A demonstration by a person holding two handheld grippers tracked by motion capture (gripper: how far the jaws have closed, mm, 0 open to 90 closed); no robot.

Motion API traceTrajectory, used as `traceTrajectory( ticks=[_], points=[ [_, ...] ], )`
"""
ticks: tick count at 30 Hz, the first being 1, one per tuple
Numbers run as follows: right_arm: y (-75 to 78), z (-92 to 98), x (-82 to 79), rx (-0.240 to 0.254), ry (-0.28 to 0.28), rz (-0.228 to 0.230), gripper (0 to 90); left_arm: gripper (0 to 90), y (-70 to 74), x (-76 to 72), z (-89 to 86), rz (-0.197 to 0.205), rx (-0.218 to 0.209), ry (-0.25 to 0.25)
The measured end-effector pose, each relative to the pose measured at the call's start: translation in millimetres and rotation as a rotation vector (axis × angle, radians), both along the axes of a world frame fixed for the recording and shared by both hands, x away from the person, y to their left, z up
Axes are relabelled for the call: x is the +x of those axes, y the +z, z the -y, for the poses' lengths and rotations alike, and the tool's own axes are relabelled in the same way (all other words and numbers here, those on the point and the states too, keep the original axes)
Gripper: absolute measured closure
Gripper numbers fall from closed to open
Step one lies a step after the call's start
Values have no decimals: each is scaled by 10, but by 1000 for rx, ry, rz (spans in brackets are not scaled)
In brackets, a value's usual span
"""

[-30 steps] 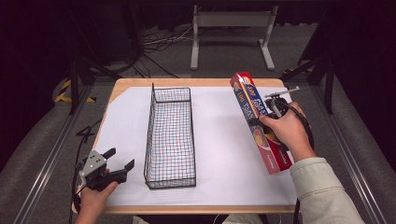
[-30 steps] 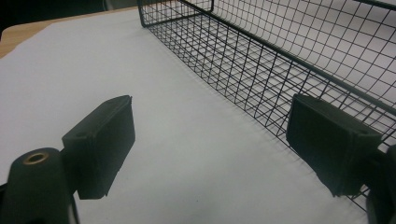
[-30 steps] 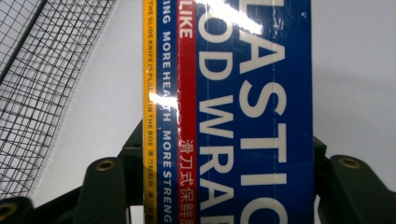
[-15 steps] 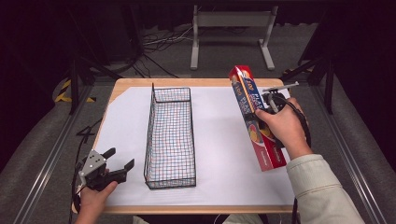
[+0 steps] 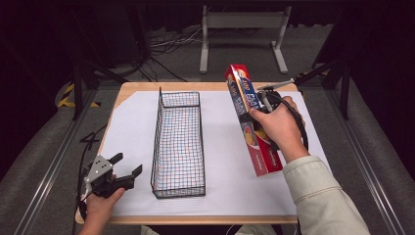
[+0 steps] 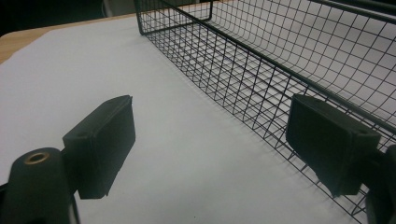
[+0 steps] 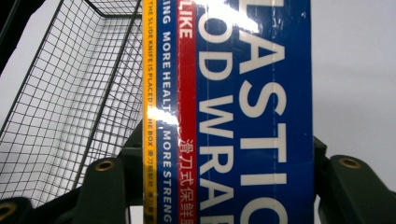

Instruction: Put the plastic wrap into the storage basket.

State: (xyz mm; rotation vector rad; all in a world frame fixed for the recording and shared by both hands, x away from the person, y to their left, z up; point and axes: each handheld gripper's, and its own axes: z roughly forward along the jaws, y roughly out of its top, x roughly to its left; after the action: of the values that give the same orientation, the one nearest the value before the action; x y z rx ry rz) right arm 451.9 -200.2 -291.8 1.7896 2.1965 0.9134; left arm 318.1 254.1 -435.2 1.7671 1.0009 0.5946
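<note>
A long red and blue plastic wrap box [image 5: 249,122] is held off the table at the right, its far end raised. My right gripper [image 5: 259,105] is shut on it around its middle; in the right gripper view the box [image 7: 243,112] sits between both jaws. An empty black wire basket [image 5: 178,142] stands lengthwise in the middle of the white sheet, to the left of the box. My left gripper [image 5: 128,166] rests open at the table's front left corner, nothing between its pads [image 6: 100,140], with the basket's wall [image 6: 261,88] just to its right.
White paper [image 5: 132,122] covers most of the wooden table [image 5: 132,88]. Behind the table stand a metal stand [image 5: 242,29] and floor cables. Dark rails run along both sides.
My right gripper has carried the box up and to the left, toward the basket, and the box now tilts with its far end higher. The left gripper has stayed put.
</note>
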Motion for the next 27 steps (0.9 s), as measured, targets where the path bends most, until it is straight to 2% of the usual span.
traceTrajectory(
  ticks=[10, 20, 27],
  points=[
    [73, -298, 39, -9, -28, -18, 411, 166, 2, 27, 25, -6, -3, -9],
    [78, -551, 60, -4, 4, -35, 411, 168, 4, 29, 32, -5, -8, -10],
    [90, -719, 88, 8, 0, -51, 411, 170, 3, 29, 35, -7, -8, -12]
  ],
)
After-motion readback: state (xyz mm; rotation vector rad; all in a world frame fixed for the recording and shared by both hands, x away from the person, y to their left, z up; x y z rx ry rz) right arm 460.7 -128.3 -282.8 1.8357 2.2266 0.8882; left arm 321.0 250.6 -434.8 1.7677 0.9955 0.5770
